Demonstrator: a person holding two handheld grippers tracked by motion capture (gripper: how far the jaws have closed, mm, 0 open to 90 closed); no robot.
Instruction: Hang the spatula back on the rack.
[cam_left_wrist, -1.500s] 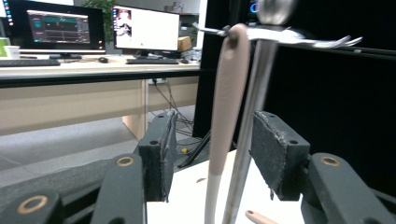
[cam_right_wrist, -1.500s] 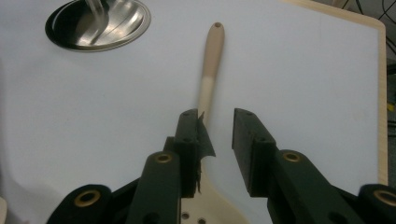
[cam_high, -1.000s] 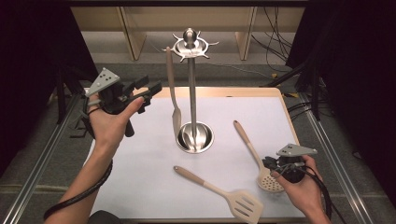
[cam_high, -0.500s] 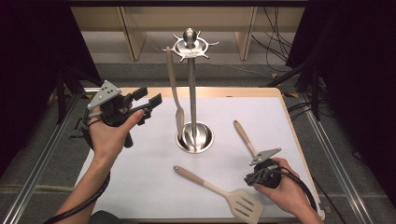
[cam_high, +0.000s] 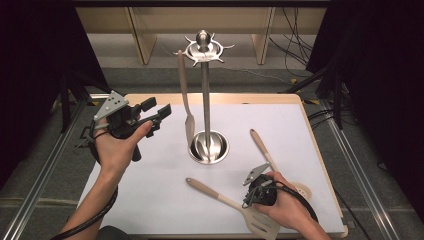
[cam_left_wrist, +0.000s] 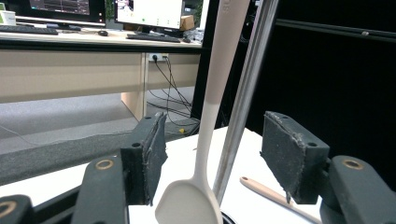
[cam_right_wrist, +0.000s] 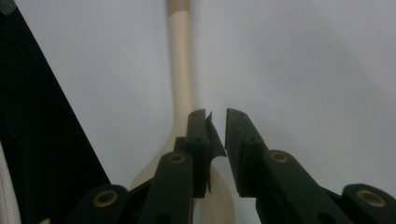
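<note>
- Since a second ago: right gripper (cam_high: 248, 194) shifted leftward across the table (cam_high: 150, 200) from beside the slotted spoon (cam_high: 302, 189) to over the slotted turner (cam_high: 260, 220); left gripper (cam_high: 159, 111) lowered a little, jaws just opened wider with nothing pressed between them.
- Left gripper: wide open, held above the table's left side, aimed at the stand (cam_high: 205, 100); in the left gripper view, hanging spatula (cam_left_wrist: 205, 140) and stand pole (cam_left_wrist: 243, 102) framed between the pads but farther off, untouched.
- Hanging spatula: on a hook of the stand's top ring, blade down just beside the round base (cam_high: 209, 147).
- Right gripper: nearly closed, narrow gap between the pads, nothing clamped; pointing down over the slotted turner (cam_right_wrist: 182, 93), handle running away ahead of the jaws in the right gripper view.
- Slotted turner: flat on the table near the front edge, handle toward the base.
- Slotted spoon: flat at the right, head partly under the right hand (cam_high: 287, 207).
</note>
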